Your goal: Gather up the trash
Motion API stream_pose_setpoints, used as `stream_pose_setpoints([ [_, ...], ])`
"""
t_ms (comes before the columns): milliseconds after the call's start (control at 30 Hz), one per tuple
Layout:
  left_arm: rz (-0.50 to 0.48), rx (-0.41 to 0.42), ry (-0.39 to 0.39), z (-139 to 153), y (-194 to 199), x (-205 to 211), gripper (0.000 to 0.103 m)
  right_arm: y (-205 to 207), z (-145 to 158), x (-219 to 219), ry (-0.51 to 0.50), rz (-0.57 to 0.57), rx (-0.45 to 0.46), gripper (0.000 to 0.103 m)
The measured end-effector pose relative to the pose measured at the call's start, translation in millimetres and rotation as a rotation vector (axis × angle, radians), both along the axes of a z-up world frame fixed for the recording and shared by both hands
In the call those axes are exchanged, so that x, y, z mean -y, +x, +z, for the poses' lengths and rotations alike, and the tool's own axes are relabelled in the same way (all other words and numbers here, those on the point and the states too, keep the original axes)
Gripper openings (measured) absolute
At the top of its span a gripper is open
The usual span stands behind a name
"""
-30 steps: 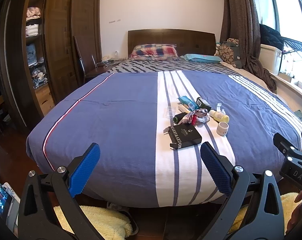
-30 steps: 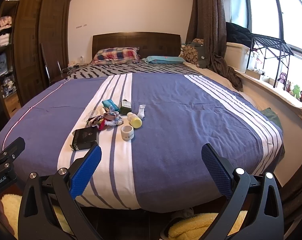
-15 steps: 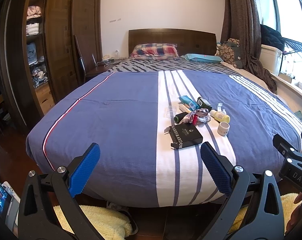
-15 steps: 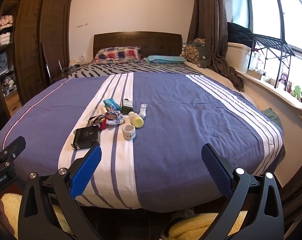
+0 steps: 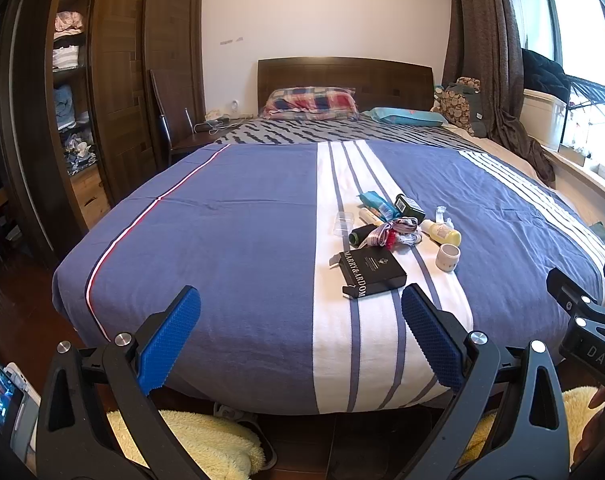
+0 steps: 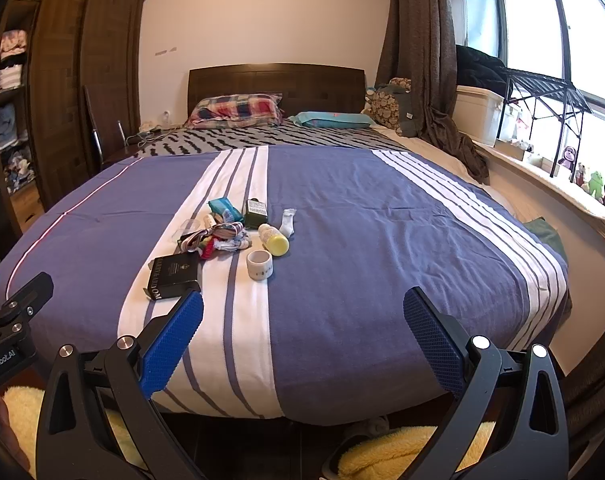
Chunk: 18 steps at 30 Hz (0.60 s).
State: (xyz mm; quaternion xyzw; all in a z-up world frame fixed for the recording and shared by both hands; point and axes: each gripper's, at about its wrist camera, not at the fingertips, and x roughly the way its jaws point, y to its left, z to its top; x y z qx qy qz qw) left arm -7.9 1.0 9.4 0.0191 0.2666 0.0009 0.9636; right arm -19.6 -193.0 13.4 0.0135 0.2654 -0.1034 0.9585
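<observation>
A small pile of trash lies on the white stripe of the bed [image 5: 242, 240]: a black box [image 5: 372, 274] [image 6: 174, 274], a white cup [image 5: 447, 258] [image 6: 259, 265], a yellow-capped bottle [image 5: 442, 232] [image 6: 274, 239], crumpled wrappers [image 5: 394, 232] [image 6: 218, 236], a teal packet [image 5: 378, 204] [image 6: 224, 208] and a dark green box [image 5: 410, 206] [image 6: 255, 210]. My left gripper [image 5: 298, 338] is open and empty, at the foot of the bed short of the black box. My right gripper [image 6: 302, 340] is open and empty, at the foot, right of the pile.
A dark wardrobe [image 5: 114, 92] with open shelves stands left of the bed. Pillows [image 5: 312, 104] lie at the headboard. A curtain [image 6: 418, 60], storage bin and rack line the window side at right. Yellow fluffy slippers [image 5: 190, 444] lie on the floor below.
Both grippers have moved slightly closer to the bed; the trash pile looks a little nearer. Both stay open and nothing was picked up.
</observation>
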Motion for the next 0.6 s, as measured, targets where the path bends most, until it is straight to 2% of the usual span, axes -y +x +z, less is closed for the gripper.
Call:
stream_pose_setpoints([
  [600,0.006,0.000,-0.002,-0.9,0.8,-0.8,0.095,0.0,0.5,-0.4,0.000,-0.001,0.001,0.100],
])
